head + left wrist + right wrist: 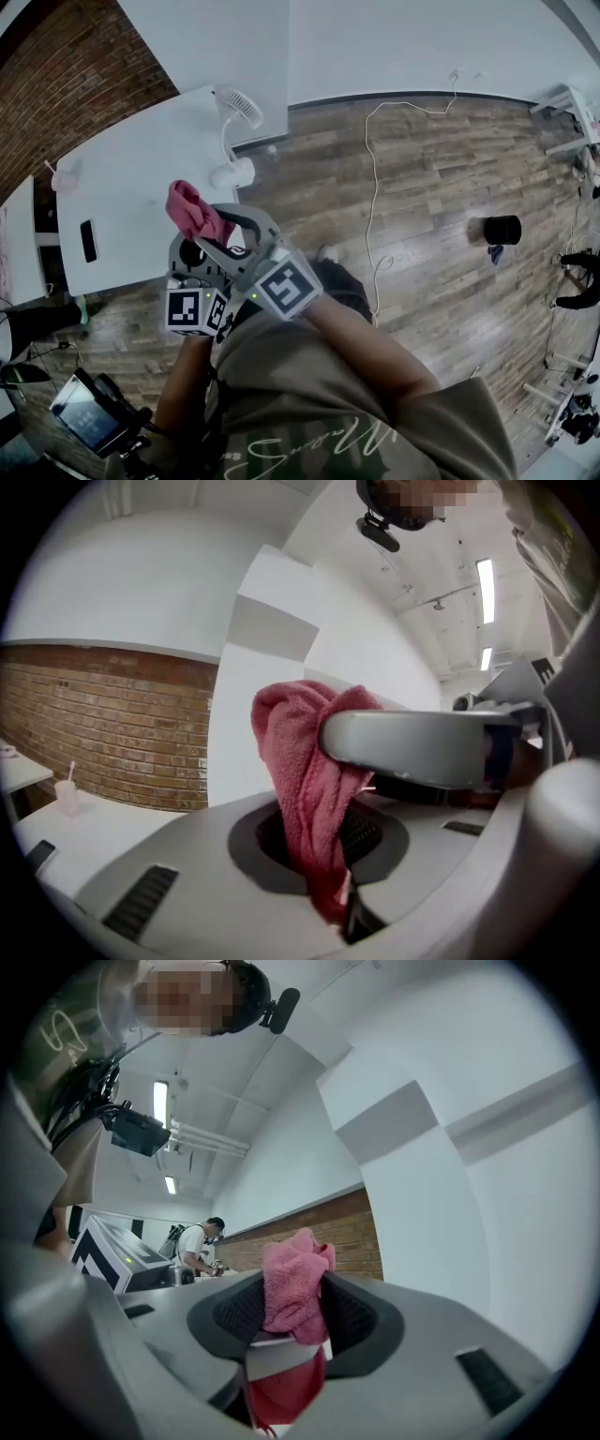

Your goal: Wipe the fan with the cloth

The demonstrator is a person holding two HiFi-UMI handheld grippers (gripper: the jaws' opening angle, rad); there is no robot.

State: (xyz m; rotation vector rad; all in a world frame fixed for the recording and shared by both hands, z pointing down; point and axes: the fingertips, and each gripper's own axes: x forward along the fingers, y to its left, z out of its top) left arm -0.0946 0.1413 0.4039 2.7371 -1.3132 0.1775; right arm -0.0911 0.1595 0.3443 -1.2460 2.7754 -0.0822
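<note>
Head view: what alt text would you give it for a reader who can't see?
Seen from above, a person holds left tongs and right tongs together on a pink cloth, near a white table with a fan standing on it. Wooden floor with a trailing cable fills the right, a brick wall the top left.

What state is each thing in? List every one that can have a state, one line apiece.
cloth: bunched up, held in the air, off the table.
left gripper: shut on the cloth.
right gripper: open, fingers apart with the cloth loose between them.
fan: upright on the table, untouched; running or not, cannot tell.
</note>
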